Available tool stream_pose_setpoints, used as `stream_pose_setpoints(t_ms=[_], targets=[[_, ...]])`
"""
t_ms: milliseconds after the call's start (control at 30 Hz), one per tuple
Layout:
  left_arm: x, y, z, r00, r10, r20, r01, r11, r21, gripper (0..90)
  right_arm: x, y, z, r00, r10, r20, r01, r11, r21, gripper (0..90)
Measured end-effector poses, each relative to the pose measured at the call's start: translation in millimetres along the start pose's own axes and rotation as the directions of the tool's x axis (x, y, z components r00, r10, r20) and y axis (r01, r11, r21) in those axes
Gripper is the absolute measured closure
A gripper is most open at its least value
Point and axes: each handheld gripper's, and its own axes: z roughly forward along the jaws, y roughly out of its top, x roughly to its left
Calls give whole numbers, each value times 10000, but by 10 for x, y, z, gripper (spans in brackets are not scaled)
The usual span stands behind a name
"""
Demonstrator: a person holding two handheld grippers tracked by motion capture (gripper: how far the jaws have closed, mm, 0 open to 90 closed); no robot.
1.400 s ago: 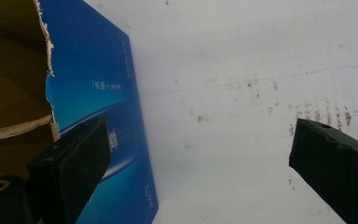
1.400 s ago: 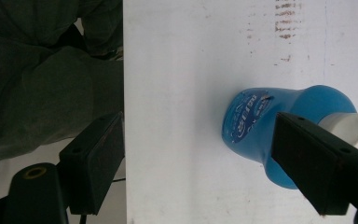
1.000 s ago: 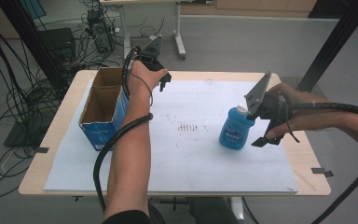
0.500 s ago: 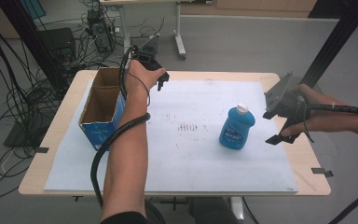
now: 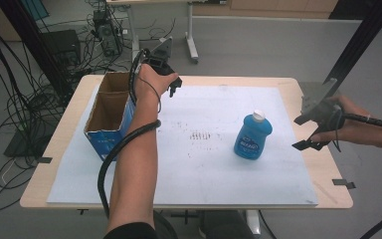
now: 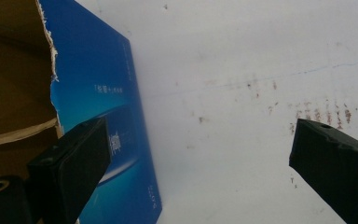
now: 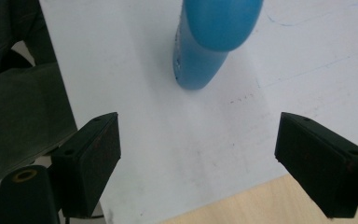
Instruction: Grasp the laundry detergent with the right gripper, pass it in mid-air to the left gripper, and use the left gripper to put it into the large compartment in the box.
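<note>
Fingers on both grippers wide apart, nothing held. Right gripper (image 5: 312, 130) off the blue bottle (image 5: 252, 137); left gripper view adds the box's (image 6: 98, 93) torn edge.

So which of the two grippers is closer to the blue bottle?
The right gripper, open just right of the blue bottle. The left gripper is up by the cardboard box.

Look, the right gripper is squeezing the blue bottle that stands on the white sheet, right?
Not quite. The right gripper is open and apart from the blue bottle, holding nothing. The high view shows a gap between them, and the right gripper view shows its jaws wide apart. The bottle does stand upright on the white sheet.
</note>
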Motion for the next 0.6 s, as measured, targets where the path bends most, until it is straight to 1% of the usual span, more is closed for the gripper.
stream_pose_setpoints(t_ms=[33, 67, 100, 233, 267, 333, 367, 400, 433, 467, 500, 567, 600], targets=[[0, 1, 0, 10000, -6, -3, 6, 10000, -33, 58, 0, 0, 0, 10000, 0, 0, 0, 10000, 0, 135], [-1, 1, -2, 10000, -3, 13, 3, 10000, -17, 57, -30, -52, 46, 9998, 176, 32, -175, 9995, -262, 130], [-1, 1, -2, 10000, -3, 13, 3, 10000, -17, 57, -30, -52, 46, 9998, 176, 32, -175, 9995, -262, 130], [-15, 4, 11, 10000, 49, -8, -49, 10000, 28, 57, -77, -144, 155, 9985, 547, 53, -541, 9947, -878, 119], [-22, 4, 14, 10000, 57, -13, -57, 10000, 26, 57, -90, -172, 193, 9978, 666, 52, -657, 9921, -1066, 117], [-33, 6, 17, 10000, 91, 5, -91, 10000, 15, 57, -106, -206, 247, 9970, 774, 30, -764, 9890, -1266, 109], [-38, 8, 19, 9999, 106, -5, -106, 9999, 24, 57, -119, -236, 306, 9961, 881, -14, -873, 9844, -1525, 102], [-49, 9, 23, 9999, 157, 4, -157, 9999, 32, 57, -122, -247, 337, 9958, 919, -44, -914, 9823, -1636, 100], [-49, 9, 23, 9999, 157, 4, -157, 9999, 32, 57, -122, -247, 337, 9958, 919, -44, -914, 9823, -1636, 100], [-58, 9, 30, 9999, 167, -19, -167, 9999, 43, 57, -129, -265, 398, 9953, 970, -12, -955, 9775, -1882, 90], [-58, 9, 30, 9999, 167, -19, -167, 9999, 43, 56, -129, -265, 398, 9953, 970, -12, -955, 9775, -1882, 90], [-63, 7, 36, 9999, 167, 6, -167, 9999, 37, 56, -127, -277, 460, 9950, 1002, 5, -979, 9728, -2101, 85], [-66, 6, 41, 9999, 164, 15, -165, 9999, 40, 56, -125, -286, 522, 9944, 1052, -19, -1027, 9663, -2362, 78]])
